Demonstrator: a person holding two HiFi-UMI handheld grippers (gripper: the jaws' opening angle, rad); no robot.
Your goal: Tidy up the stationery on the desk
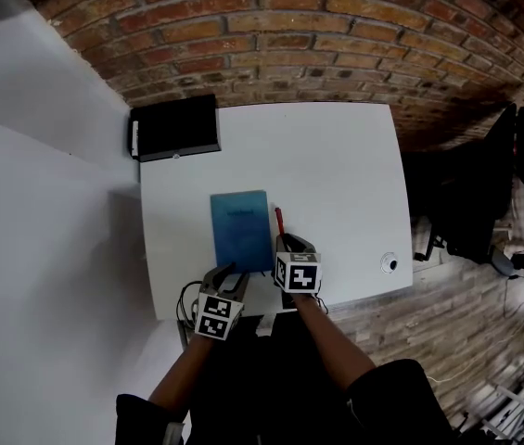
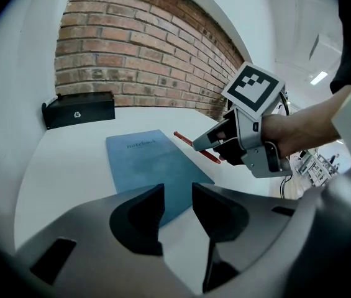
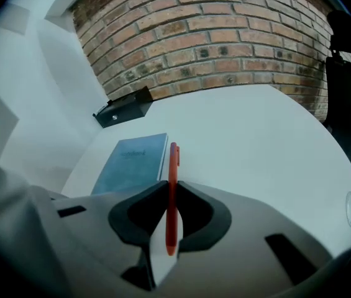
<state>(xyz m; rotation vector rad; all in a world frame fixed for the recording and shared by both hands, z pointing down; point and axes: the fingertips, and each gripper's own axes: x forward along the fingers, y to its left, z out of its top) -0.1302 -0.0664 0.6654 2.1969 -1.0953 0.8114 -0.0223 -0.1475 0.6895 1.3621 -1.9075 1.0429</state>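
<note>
A blue notebook (image 1: 241, 230) lies flat on the white desk (image 1: 336, 174), near its front edge. My right gripper (image 1: 285, 241) is shut on a red pen (image 1: 278, 221) just right of the notebook. In the right gripper view the red pen (image 3: 173, 191) stands pinched between the jaws, its far end pointing along the notebook (image 3: 135, 163) edge. My left gripper (image 1: 229, 272) hovers at the notebook's near corner. Its jaws (image 2: 177, 207) stand slightly apart with nothing between them, and the notebook (image 2: 150, 166) lies just beyond. The left gripper view also shows the right gripper (image 2: 200, 143) holding the pen (image 2: 191, 143).
A black box (image 1: 176, 126) sits at the desk's back left corner against the brick wall. A small round white fitting (image 1: 389, 263) is near the front right corner. Dark clothing or a chair (image 1: 484, 184) stands off the desk's right side.
</note>
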